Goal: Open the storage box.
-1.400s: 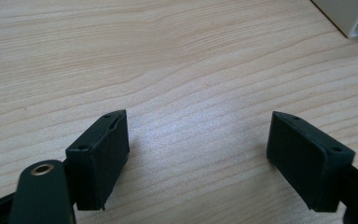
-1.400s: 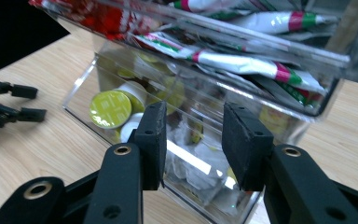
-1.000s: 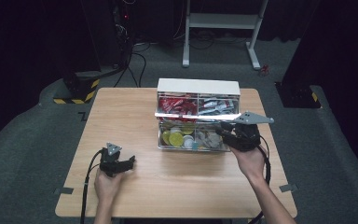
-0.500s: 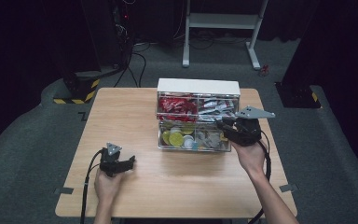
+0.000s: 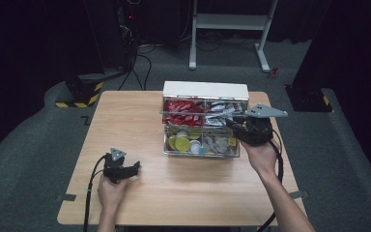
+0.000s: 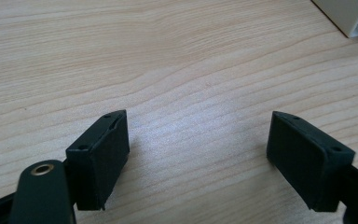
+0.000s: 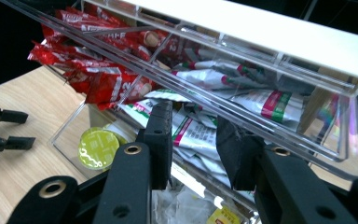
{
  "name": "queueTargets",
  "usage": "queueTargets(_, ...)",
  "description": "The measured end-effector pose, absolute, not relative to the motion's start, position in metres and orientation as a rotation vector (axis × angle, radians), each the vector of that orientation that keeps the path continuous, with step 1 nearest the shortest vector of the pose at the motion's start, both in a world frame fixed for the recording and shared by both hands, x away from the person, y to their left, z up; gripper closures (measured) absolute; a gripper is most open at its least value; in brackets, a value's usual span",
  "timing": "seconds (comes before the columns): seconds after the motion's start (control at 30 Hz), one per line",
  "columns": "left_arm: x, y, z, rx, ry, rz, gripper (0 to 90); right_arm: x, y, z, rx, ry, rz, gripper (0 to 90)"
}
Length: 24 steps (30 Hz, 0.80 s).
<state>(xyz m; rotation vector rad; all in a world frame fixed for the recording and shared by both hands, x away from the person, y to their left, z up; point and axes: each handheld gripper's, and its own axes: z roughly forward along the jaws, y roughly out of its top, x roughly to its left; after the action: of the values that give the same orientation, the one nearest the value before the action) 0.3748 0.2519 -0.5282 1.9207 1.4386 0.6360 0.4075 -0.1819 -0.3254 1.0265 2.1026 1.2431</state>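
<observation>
Sachet (image 7: 192,135), white with green and red print: between the narrowed jaws of the right gripper (image 7: 193,140) inside the clear organiser box (image 5: 200,147), mid-table. Left gripper (image 6: 198,149): jaws wide, empty, on the table (image 5: 183,188).

Bright tabletop, dark surroundings, slight softness

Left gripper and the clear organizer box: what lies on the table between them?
Nothing: in the high view, bare wood separates the left gripper from the clear organizer box; the left gripper view shows bare table too.
</observation>
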Motion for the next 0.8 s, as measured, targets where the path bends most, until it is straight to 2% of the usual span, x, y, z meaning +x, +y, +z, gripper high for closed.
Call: queueTargets(0.8,0.373,0.251,-0.528,1.926,1.433,0.631,21.1,0.424,-0.183,-0.313,1.03,2.056,1.222,65.0)
